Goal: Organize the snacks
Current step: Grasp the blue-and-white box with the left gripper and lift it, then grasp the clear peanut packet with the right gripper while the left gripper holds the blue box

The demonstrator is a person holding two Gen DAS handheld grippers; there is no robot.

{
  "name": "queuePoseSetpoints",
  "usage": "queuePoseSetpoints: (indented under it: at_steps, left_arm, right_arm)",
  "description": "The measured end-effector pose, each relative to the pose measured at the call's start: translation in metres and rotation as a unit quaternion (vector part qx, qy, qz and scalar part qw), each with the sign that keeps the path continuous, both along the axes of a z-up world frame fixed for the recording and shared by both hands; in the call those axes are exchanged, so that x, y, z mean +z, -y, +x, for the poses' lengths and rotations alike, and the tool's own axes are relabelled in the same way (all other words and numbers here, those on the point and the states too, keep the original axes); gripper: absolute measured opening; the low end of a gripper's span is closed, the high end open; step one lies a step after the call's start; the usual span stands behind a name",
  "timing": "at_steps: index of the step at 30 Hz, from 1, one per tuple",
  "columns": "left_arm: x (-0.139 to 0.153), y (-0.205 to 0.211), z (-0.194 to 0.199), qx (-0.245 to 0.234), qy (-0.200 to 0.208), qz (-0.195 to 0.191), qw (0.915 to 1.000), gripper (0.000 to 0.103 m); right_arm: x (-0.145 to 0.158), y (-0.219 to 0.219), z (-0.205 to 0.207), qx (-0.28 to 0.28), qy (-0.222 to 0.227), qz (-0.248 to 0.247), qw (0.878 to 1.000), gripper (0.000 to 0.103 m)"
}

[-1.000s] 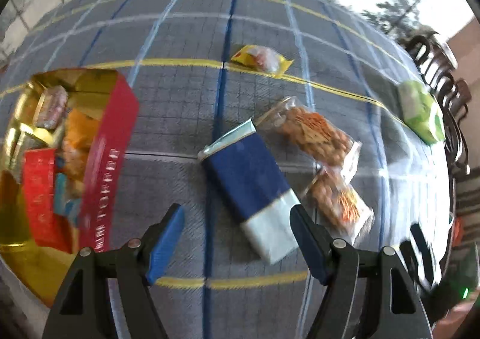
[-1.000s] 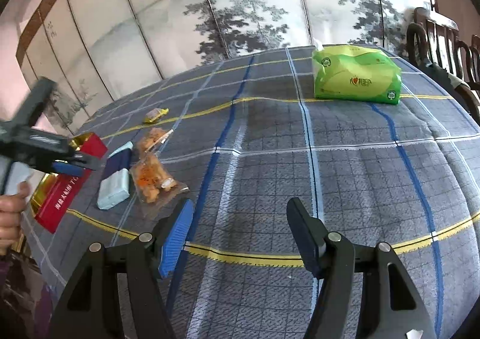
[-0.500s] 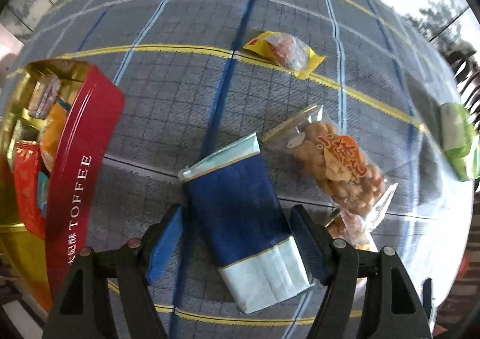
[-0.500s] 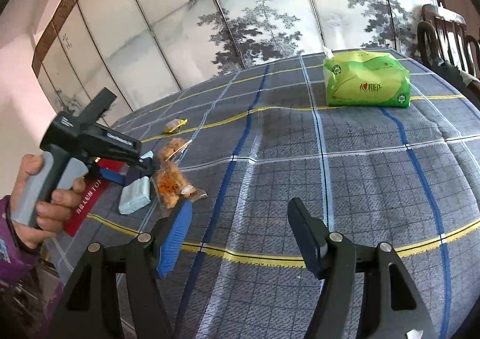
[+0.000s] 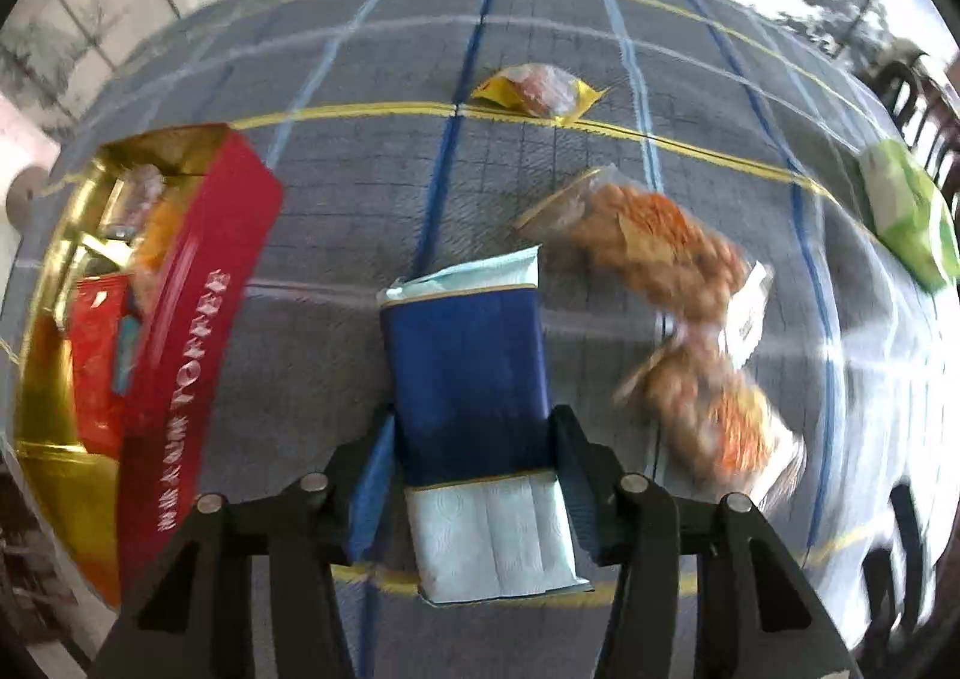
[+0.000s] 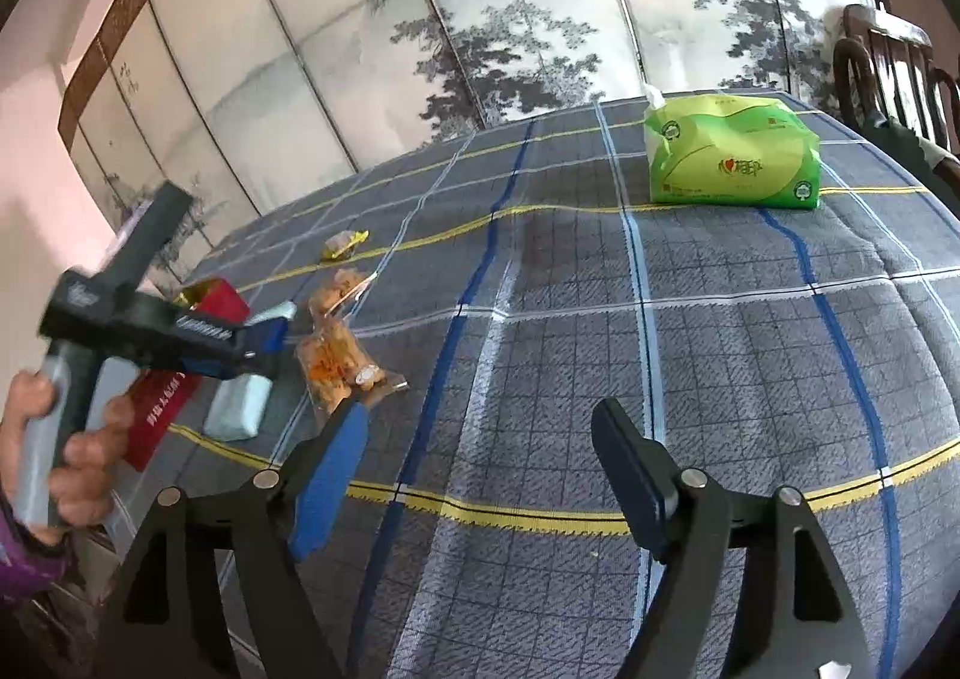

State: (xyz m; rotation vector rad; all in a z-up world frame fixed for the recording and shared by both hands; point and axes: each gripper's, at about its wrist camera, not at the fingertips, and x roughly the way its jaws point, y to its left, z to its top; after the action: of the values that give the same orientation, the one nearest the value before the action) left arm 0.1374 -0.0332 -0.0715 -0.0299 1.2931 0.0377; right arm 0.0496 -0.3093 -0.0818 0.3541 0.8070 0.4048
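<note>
A blue and pale-blue packet (image 5: pixel 474 379) lies on the checked tablecloth. My left gripper (image 5: pixel 471 475) has its jaws closed in on the packet's two sides, touching them. Left of it stands an open red and gold toffee tin (image 5: pixel 180 331) holding several snacks. Two clear bags of orange snacks (image 5: pixel 654 241) (image 5: pixel 714 415) lie to the right, and a small yellow packet (image 5: pixel 540 90) lies further back. My right gripper (image 6: pixel 480 457) is open and empty above the cloth. In the right wrist view the left gripper (image 6: pixel 180 337) sits over the blue packet (image 6: pixel 246 397).
A green tissue pack (image 6: pixel 732 156) stands at the table's far right; it also shows in the left wrist view (image 5: pixel 906 211). Dark wooden chairs (image 6: pixel 888 60) stand beyond the table's right edge. A painted folding screen (image 6: pixel 480 36) runs behind the table.
My left gripper has come down and forward over the blue packet, and its jaws have narrowed onto the packet's sides. The right gripper has barely moved.
</note>
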Motion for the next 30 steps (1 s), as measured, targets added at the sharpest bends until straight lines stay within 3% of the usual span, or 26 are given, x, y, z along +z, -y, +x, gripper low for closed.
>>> queuePoseSetpoints:
  at_steps: [2, 5, 12, 21, 26, 30]
  left_arm:
    - [0.007, -0.007, -0.016, -0.013, 0.005, -0.023, 0.9996, 0.051]
    - [0.02, -0.014, -0.038, -0.033, 0.028, -0.024, 0.9988, 0.051]
    - [0.054, -0.023, -0.063, -0.061, 0.041, -0.041, 0.9965, 0.051]
    - [0.074, -0.035, -0.082, -0.062, 0.05, -0.057, 0.9952, 0.051]
    - [0.08, -0.045, -0.089, -0.057, 0.059, -0.054, 0.9951, 0.051]
    - [0.083, -0.055, -0.093, -0.049, 0.059, -0.056, 0.9955, 0.051]
  right_arm:
    - [0.001, -0.005, 0.0, 0.03, 0.001, 0.004, 1.0, 0.075]
    - [0.008, -0.022, 0.004, 0.086, 0.003, -0.01, 0.996, 0.072]
    - [0.015, -0.072, 0.042, 0.2, 0.004, -0.048, 0.979, 0.071]
    - [0.001, -0.116, 0.076, 0.249, -0.017, -0.101, 0.963, 0.069]
    - [-0.002, -0.13, 0.077, 0.244, -0.02, -0.131, 0.961, 0.039]
    - [0.002, -0.125, 0.063, 0.214, -0.029, -0.138, 0.967, 0.034]
